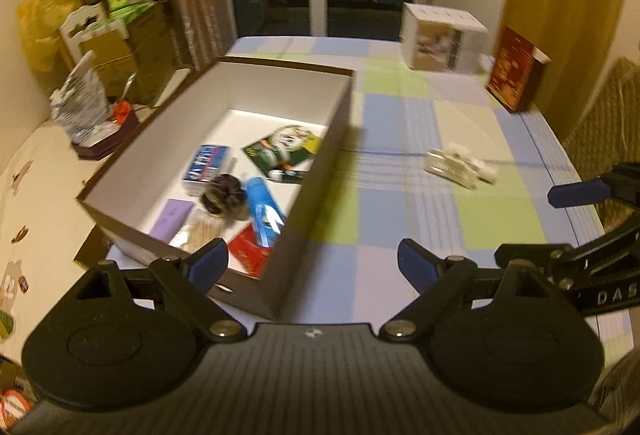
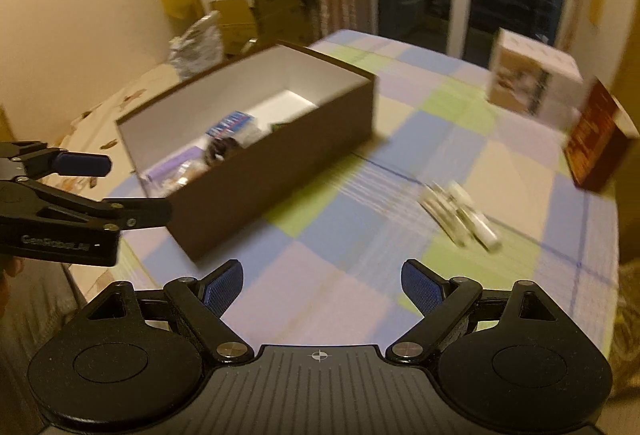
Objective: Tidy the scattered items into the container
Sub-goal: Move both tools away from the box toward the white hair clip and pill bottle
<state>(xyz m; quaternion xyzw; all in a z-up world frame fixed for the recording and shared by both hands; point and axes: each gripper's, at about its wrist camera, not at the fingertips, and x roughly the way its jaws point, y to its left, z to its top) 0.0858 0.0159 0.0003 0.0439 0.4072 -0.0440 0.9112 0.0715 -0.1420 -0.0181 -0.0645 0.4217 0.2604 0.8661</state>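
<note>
Container (image 1: pixel 316 171) first: it is a brown cardboard box with a white inside, standing open-topped on the checked surface (image 1: pixel 404 139), and it holds several things, among them a blue tube (image 1: pixel 262 203), a blue packet (image 1: pixel 208 163), a green card (image 1: pixel 284 149), a purple card (image 1: pixel 172 217) and a dark round object (image 1: pixel 224 195). One scattered item lies outside it, a small white pack (image 1: pixel 460 165) well apart to the box's right; in the right wrist view the same white pack (image 2: pixel 460 213) is blurred, so its make-up cannot be told (it may be a bundle of small white pieces in a clear wrap). The left tongs (image 1: pixel 312 263) hang just over the near corner of the box with their blue pads spread apart and nothing between them. The right tongs (image 2: pixel 322 285) are likewise spread and empty above bare surface, the pack ahead of them and to the right.

Judged by its look, the pack should be light and fairly stiff, with a smooth wrap that could slip. The safest hold is probably across its narrow width near the middle, pads squarely on the two long sides, since a pinch at one end might let it swing or slide free. The right tongs are the nearer pair to it. A white carton (image 1: pixel 442 41) and a red box (image 1: pixel 516 79) stand at the far edge and look like no part of the job
</note>
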